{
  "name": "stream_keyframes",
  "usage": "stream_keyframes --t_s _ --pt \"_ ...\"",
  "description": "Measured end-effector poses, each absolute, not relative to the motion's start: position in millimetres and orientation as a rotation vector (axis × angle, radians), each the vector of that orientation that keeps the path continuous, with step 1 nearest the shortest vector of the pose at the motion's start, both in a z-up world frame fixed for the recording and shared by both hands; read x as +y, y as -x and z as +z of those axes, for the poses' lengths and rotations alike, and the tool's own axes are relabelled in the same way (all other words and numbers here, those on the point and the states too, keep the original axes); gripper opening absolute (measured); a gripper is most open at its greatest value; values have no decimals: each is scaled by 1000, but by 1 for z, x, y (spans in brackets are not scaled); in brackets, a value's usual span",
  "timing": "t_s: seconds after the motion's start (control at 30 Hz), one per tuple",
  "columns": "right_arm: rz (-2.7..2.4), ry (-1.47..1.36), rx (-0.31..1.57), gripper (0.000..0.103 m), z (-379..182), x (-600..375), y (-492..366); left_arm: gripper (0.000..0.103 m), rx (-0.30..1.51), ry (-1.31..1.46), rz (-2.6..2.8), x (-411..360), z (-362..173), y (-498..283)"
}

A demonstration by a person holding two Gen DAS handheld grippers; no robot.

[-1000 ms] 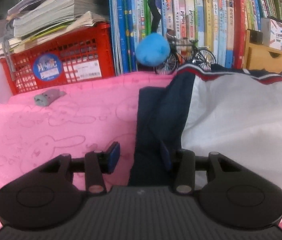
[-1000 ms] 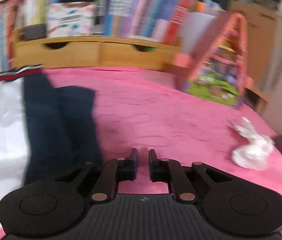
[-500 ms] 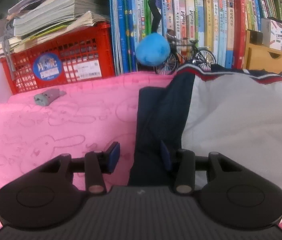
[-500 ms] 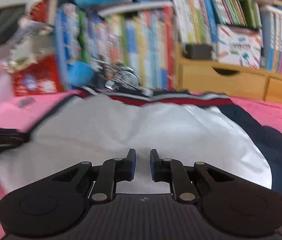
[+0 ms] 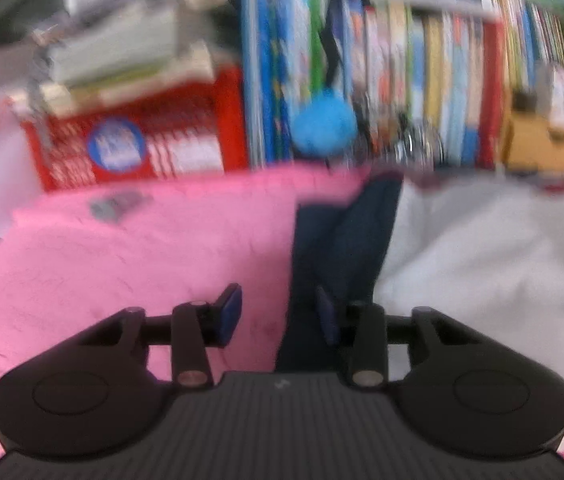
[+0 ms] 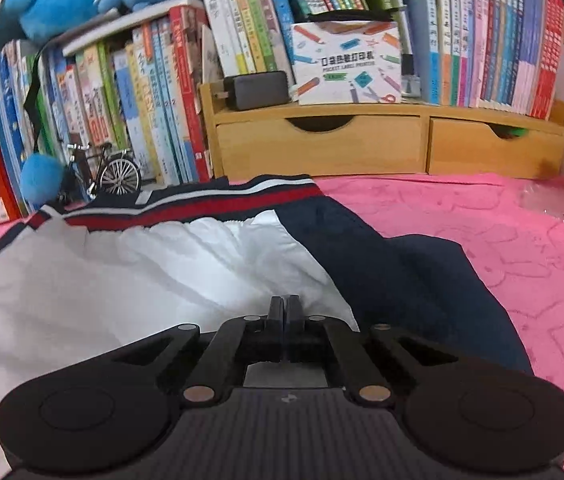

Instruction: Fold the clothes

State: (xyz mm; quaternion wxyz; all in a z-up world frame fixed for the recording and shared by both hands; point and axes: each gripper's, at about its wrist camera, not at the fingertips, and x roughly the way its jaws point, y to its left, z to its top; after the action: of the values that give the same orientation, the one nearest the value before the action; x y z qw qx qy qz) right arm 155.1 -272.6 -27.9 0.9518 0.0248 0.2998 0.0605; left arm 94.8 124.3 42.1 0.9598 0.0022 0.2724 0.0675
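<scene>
A white garment (image 6: pixel 141 280) with navy sleeves and a red, white and navy striped band (image 6: pixel 201 200) lies flat on the pink cloth (image 6: pixel 502 220). My right gripper (image 6: pixel 286 308) hovers low over the white body near the right navy sleeve (image 6: pixel 422 280), its jaws pressed together; no fabric shows between them. In the blurred left wrist view, my left gripper (image 5: pixel 277 314) straddles the edge of the left navy sleeve (image 5: pixel 342 240). Its jaws are closing, with the sleeve edge and pink cloth (image 5: pixel 141 260) between them, and the pads do not press on either.
Behind the cloth stand a red crate (image 5: pixel 141 148) with stacked papers, rows of books, a blue plush ball (image 5: pixel 322 128), a model bicycle (image 6: pixel 105 172) and a wooden drawer unit (image 6: pixel 362 148). A small grey object (image 5: pixel 113 204) lies on the pink cloth at the far left.
My right gripper swung left from the bare pink cloth to over the white garment and its jaws came together. My left gripper rose slightly and its jaws narrowed.
</scene>
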Motion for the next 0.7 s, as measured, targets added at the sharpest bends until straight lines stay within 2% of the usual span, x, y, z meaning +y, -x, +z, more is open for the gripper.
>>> stream_keyframes --t_s 0.13,0.23,0.33,0.47,0.57,0.7 --pt "114 -8 611 3 -25 -265 -159 36 481 -18 -87 67 76 -95" --pt "106 24 609 3 -25 -260 -159 38 548 -17 -277 11 67 -120" --pt "104 35 608 3 -25 -259 -159 36 620 -75 -242 -22 39 -156" --pt "107 36 608 3 -26 -259 -160 34 628 -193 -35 -1 7 -183" --pt "113 40 609 3 -27 -259 -160 42 641 -162 17 42 1 -192" --pt "115 63 606 3 -27 -256 -161 42 633 -205 28 56 0 -192"
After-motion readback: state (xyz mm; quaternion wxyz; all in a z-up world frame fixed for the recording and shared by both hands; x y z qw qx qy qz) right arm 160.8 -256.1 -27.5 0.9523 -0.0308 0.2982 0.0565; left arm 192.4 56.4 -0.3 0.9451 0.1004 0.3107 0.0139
